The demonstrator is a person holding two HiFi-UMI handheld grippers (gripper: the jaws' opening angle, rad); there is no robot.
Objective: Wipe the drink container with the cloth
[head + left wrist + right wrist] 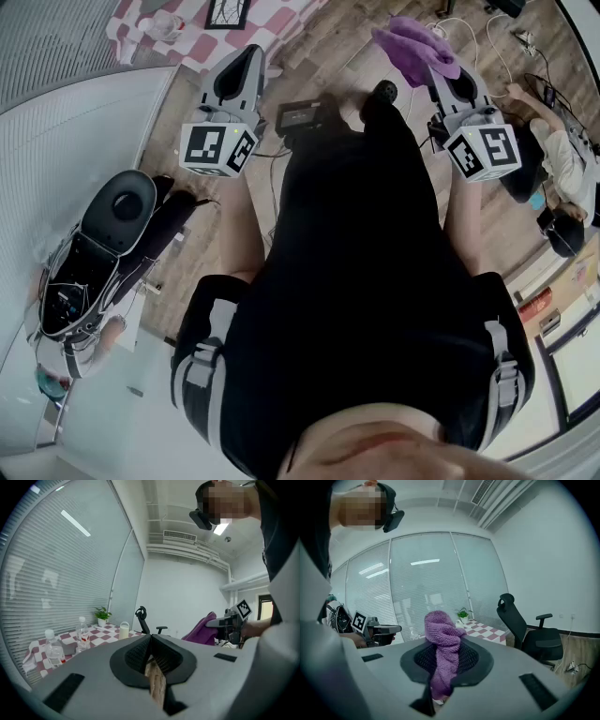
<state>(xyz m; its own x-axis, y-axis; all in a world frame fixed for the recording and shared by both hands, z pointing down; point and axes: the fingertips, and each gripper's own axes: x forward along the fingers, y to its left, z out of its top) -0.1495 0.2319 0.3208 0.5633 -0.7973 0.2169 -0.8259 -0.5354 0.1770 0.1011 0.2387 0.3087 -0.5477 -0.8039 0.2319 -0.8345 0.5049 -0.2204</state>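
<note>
My right gripper (442, 645) is shut on a purple cloth (440, 654), which bunches up above the jaws and hangs down between them. From the head view the cloth (419, 45) flops over that gripper (448, 73), held at waist height on the right. Held level with it on the left, my left gripper (247, 56) is shut with nothing in it; its pads (140, 652) meet. Two clear drink bottles (83, 633) (52, 649) and a cream jug (124, 630) stand on a red-and-white checked table (105, 633), far beyond both grippers.
A potted plant (101, 616) stands at the table's back. A black office chair (524, 631) is beside the table. On the wooden floor lie a black-and-grey bag (101, 253) and cables (487, 28). Another person (567, 164) sits at the right. A glass wall with blinds (61, 573) runs behind the table.
</note>
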